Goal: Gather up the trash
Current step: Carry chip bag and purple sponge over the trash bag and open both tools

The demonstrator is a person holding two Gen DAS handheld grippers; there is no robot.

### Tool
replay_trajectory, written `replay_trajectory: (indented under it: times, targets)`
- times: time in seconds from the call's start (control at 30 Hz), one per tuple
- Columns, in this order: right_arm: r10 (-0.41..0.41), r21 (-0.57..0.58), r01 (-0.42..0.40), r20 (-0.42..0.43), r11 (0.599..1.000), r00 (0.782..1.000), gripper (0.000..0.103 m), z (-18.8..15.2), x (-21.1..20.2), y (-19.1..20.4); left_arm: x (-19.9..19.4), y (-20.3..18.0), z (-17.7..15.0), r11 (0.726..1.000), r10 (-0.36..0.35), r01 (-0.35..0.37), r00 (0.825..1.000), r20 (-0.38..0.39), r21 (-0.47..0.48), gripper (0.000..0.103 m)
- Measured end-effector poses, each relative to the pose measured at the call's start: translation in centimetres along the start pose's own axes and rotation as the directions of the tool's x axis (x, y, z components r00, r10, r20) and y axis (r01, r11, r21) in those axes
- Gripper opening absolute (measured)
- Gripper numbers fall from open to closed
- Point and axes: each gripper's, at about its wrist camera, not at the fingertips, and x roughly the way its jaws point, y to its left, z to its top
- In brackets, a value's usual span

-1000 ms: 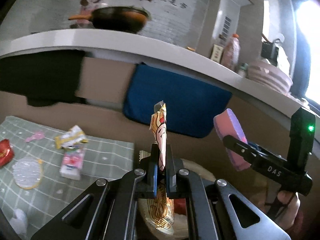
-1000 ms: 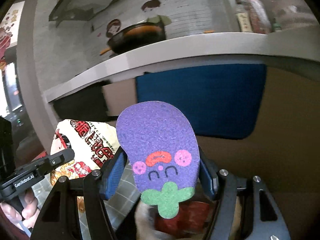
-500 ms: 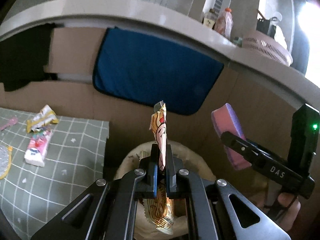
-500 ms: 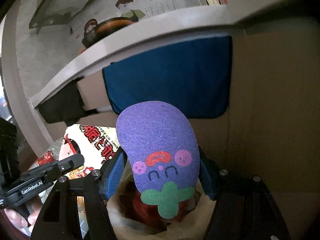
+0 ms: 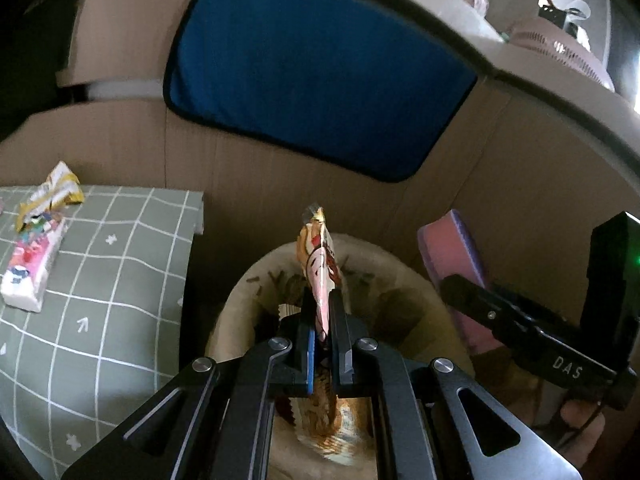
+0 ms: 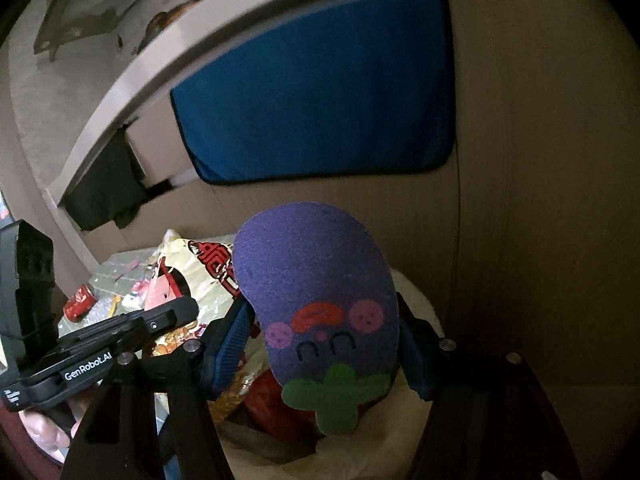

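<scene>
Comparing with a second ago, we have brought both loads down from table height to just above the bin (image 5: 404, 268). Our left gripper (image 5: 324, 344), clamped shut, pinches the wrapper (image 5: 318, 276) edge-on, long axis upright. Our right gripper (image 6: 324, 340), jaws wide, grips the sponge (image 6: 316, 296), stem-end nearest us.

bin (image 5: 240, 300) right of the table (image 5: 100, 320); cloth (image 5: 320, 80) hangs behind it.

Both grippers, wrapper (image 5: 320, 264) and sponge (image 6: 316, 300) lower, now over the bin (image 5: 236, 304).
</scene>
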Motion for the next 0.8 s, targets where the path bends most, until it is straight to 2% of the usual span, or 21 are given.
replay_trajectory:
  times: [0.2, 0.37, 0.43, 0.57, 0.63, 0.8]
  targets:
    - [-0.011, 0.012, 0.011, -0.042, 1.0, 0.999, 0.064, -0.6, 1.9, -0.6, 1.9, 1.2, -0.7, 0.999, -0.011, 0.009, 0.999, -0.05, -0.042, 0.006]
    - [-0.018, 0.004, 0.018, -0.062, 1.0, 0.998, 0.064, -1.0, 2.5, -0.5, 2.0, 1.7, -1.0, 0.998, -0.038, 0.035, 0.998, -0.055, -0.053, 0.006]
    - [-0.016, 0.003, 0.017, -0.065, 1.0, 0.998, 0.065, -1.1, 2.6, -0.4, 2.0, 1.9, -0.7, 0.996, -0.063, 0.06, 0.996, -0.056, -0.068, 0.01]
    - [-0.022, 0.008, 0.023, -0.072, 1.0, 0.997, 0.066, -1.1, 2.7, -0.3, 1.2, 2.2, -0.3, 0.988, -0.126, 0.121, 0.991, -0.047, -0.096, 0.041]
    - [-0.025, 0.007, 0.026, -0.074, 1.0, 0.997, 0.066, -1.1, 2.7, -0.3, 0.5, 2.2, -0.1, 0.987, -0.134, 0.131, 0.99, -0.034, -0.095, 0.042]
    - [0.003, 0.016, -0.002, -0.065, 1.0, 0.998, 0.069, -1.1, 2.3, 0.1, -1.6, 2.5, -0.1, 0.992, -0.102, 0.102, 0.995, 0.006, -0.075, 0.046]
